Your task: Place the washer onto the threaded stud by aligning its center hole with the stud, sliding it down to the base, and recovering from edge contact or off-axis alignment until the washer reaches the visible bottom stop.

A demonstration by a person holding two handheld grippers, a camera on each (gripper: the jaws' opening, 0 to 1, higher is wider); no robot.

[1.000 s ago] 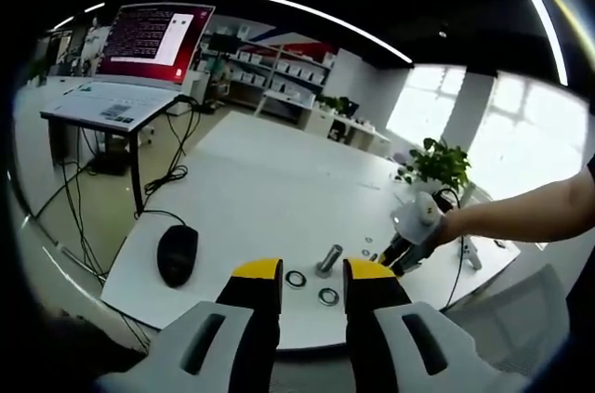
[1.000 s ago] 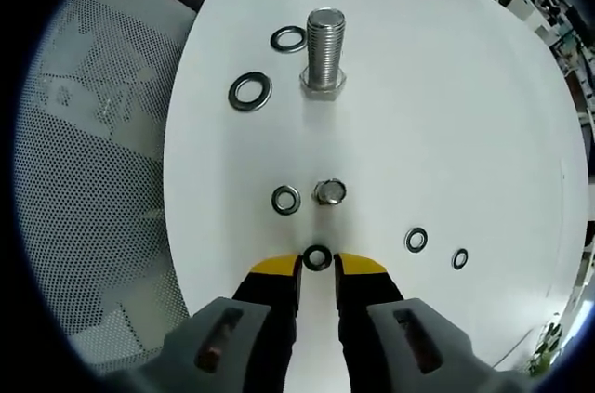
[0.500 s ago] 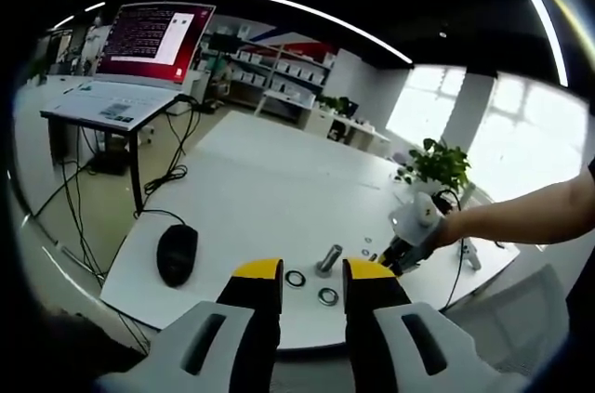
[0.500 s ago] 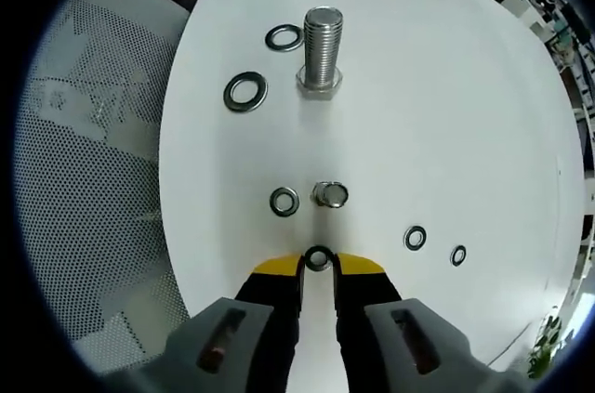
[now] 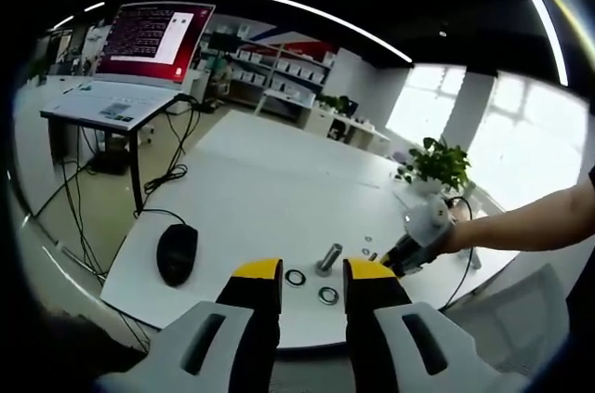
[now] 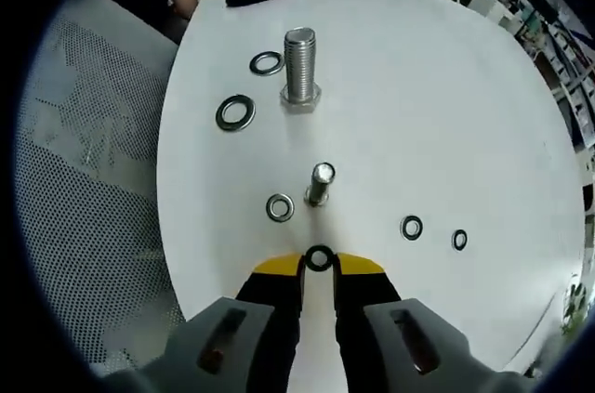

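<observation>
One small washer (image 6: 319,258) sits clenched in the right gripper (image 6: 319,263), at 6 o'clock from the short stud (image 6: 321,183). Left gripper (image 5: 312,274) is released, empty.

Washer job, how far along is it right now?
Done: the right gripper has a small washer pinched at its tips, off the white table. In hand: carrying it toward the small stud just ahead. Left: line the hole up over that stud and slide it to the base; the stud looks bare. The left gripper hangs idle, holding nothing.
</observation>
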